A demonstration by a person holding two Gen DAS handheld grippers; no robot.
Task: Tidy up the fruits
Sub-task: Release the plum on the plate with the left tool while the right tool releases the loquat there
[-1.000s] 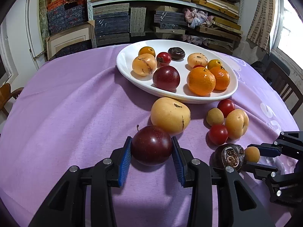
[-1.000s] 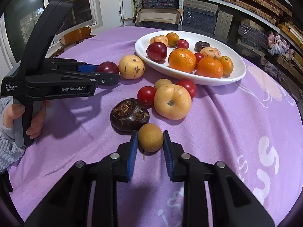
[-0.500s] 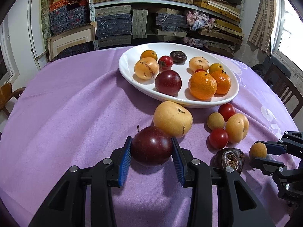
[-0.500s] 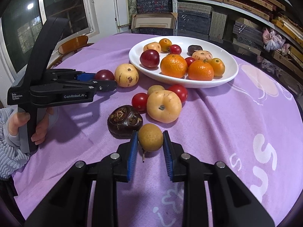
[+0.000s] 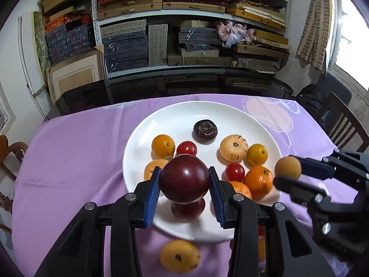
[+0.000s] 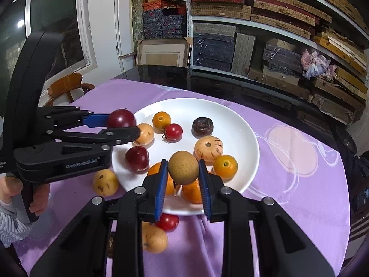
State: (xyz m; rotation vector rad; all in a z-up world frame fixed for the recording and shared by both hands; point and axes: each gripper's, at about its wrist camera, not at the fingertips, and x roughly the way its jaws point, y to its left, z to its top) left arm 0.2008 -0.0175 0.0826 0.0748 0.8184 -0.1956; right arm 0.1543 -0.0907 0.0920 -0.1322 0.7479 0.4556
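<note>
While both fruits hang in the air over the plate, here's how things sit:

Left tongs (image 5: 184, 181): clamped on a dark red plum (image 5: 184, 178), blue pads pressed to both its sides, held up over the near half of the white plate (image 5: 182, 113).

Right tongs (image 6: 183, 173): closed tight on a small brown round fruit (image 6: 183, 167), looks like a longan but can't swear to it. It's up over the near edge of the plate too, to the right of the left tongs.

Under the left tongs: a second dark red plum (image 5: 188, 207) lying on the plate, directly below the held one.

Beyond the left tongs: cherry tomato (image 5: 186, 148), a small orange fruit (image 5: 163, 145) left of it, and a dark brown wrinkled fruit (image 5: 205, 131) further back, all on the plate.

Right of the left tongs: another cherry tomato (image 5: 234, 172) and a tangerine (image 5: 258, 181), touching each other on the plate.

Nearer than the left tongs: a spotted yellow fruit (image 5: 180, 256) off the plate, on the purple cloth of the desk (image 5: 76, 152).

Under the right tongs: a red tomato (image 6: 168, 221) and another yellow fruit (image 6: 154, 239) on the cloth, just off the plate rim.

Person: a hand (image 6: 34, 196) in a striped cuff gripping the left tongs' handle.
</note>
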